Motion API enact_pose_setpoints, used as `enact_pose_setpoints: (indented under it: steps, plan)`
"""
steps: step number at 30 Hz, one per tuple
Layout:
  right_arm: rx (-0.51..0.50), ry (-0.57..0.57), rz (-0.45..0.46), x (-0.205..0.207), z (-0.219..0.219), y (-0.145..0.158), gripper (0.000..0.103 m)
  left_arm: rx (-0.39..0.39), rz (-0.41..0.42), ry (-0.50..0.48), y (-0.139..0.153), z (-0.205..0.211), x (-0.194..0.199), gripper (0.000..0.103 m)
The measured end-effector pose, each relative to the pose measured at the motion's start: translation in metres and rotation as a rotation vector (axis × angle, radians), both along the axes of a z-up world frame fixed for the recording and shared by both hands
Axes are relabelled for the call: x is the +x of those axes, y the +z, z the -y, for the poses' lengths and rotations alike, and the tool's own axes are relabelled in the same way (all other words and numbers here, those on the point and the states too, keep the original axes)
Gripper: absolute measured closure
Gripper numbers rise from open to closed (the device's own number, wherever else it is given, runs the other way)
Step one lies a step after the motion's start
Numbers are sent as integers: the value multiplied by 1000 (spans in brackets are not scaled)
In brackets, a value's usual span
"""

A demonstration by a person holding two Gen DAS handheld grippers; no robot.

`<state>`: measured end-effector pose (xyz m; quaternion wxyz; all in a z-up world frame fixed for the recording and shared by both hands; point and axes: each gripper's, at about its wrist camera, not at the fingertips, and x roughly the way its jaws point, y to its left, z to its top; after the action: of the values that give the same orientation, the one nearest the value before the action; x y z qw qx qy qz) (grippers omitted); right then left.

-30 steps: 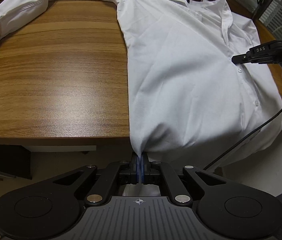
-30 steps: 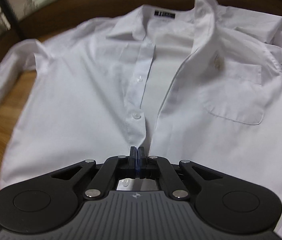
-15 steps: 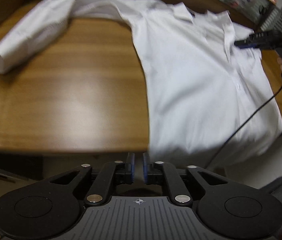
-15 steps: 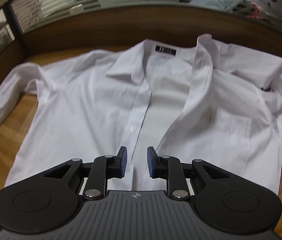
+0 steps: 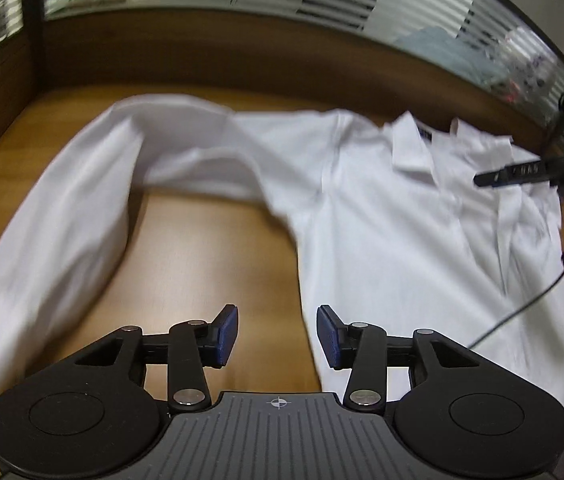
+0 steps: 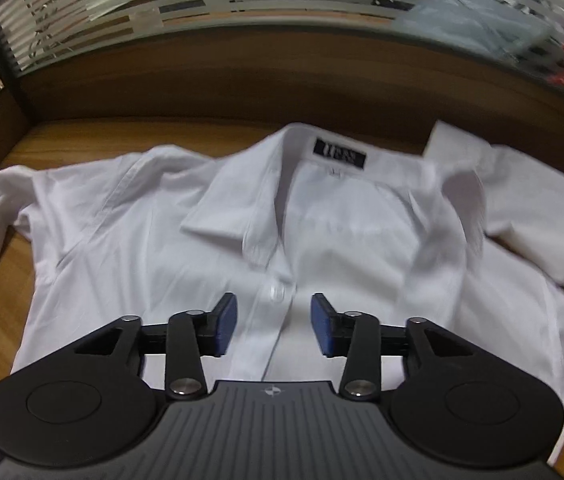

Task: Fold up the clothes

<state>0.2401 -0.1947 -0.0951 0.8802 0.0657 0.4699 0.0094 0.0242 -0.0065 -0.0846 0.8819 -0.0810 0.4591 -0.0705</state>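
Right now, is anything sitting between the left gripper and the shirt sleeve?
Nothing visible. The left gripper, jaws opening and empty, hangs over bare wooden table; the sleeve of the white shirt lies unobstructed beyond it.

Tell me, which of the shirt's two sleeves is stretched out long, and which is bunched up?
The sleeve curving across the wooden table in the left wrist view is stretched out. The other sleeve, in the right wrist view, lies folded back on the shirt.
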Motion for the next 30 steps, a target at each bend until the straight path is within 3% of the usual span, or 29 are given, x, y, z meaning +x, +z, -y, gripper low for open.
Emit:
enact_pose_setpoints:
  steps: [6, 13, 15, 16, 18, 24, 30]
  plan:
    - [3, 25, -73, 52, 2, -24, 46, -73, -3, 79, -10, -14, 66, 49]
    - [22, 78, -180, 94, 1, -60, 47, -99, -42, 88, -22, -12, 91, 49]
    - [13, 83, -176, 97, -1, -62, 53, -102, -60, 79, -28, -11, 92, 49]
    - [13, 90, -170, 97, -2, -62, 69, -100, -68, 73, -31, -10, 91, 49]
    - [-17, 102, -151, 96, -5, -58, 86, -97, -88, 64, -37, -9, 91, 49]
    - [-177, 112, -73, 100, -11, -41, 88, -105, -119, 62, -45, -12, 91, 49]
    - [-202, 147, -127, 118, -10, -57, 88, -98, -106, 68, -42, -13, 93, 49]
